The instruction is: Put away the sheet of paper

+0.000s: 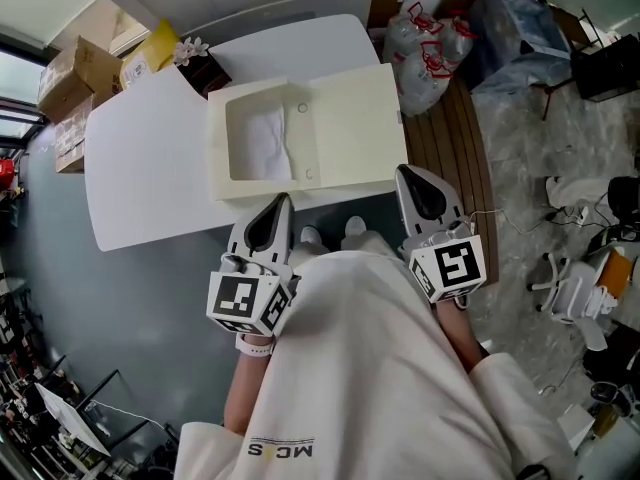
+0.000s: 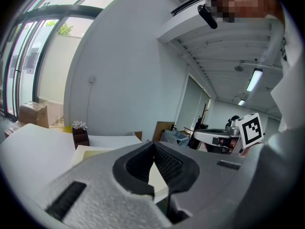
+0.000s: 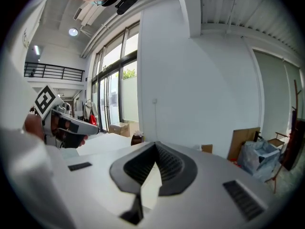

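Left tool (image 1: 283, 204) and right tool (image 1: 406, 176), pressed together empty, are idling near box (image 1: 219, 158), since sheet of paper (image 1: 266, 144) is lying inside already

Open box (image 1: 218, 148) blocks the table's (image 1: 140, 168) middle; room to pass at left.

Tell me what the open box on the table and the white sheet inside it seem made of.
Box: cream, matte, thick-walled with rounded edges, so likely moulded plastic or dense foam; which one the view leaves open. Sheet: white, thin, with soft creases and shadowed folds, so paper, possibly tissue-like.
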Demonstrator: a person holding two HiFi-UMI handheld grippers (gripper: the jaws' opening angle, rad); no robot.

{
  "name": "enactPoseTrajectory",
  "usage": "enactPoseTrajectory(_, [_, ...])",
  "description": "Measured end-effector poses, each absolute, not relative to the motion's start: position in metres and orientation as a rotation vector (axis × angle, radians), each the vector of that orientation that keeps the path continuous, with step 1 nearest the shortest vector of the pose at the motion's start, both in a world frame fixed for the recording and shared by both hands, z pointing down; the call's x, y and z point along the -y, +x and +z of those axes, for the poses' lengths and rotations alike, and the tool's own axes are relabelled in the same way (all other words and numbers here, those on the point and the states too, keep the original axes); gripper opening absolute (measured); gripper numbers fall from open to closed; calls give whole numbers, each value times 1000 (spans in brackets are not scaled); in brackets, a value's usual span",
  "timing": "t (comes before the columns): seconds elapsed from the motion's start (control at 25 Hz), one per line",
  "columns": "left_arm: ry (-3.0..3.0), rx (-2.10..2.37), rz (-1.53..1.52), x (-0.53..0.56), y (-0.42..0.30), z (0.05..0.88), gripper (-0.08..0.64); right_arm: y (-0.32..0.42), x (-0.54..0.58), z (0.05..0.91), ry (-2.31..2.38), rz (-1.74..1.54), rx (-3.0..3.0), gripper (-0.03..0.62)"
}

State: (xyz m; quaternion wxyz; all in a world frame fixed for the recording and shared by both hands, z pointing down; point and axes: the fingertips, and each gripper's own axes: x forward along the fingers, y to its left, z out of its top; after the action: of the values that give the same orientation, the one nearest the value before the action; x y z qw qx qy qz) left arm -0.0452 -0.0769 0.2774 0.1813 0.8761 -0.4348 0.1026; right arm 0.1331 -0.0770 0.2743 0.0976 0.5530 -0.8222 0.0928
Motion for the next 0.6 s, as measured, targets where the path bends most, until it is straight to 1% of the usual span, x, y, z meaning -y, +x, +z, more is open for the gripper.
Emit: enactPoseTrajectory(0.6, [2475,1238,276,77,-37,281,23,138,73,277,1625,271,2439,15])
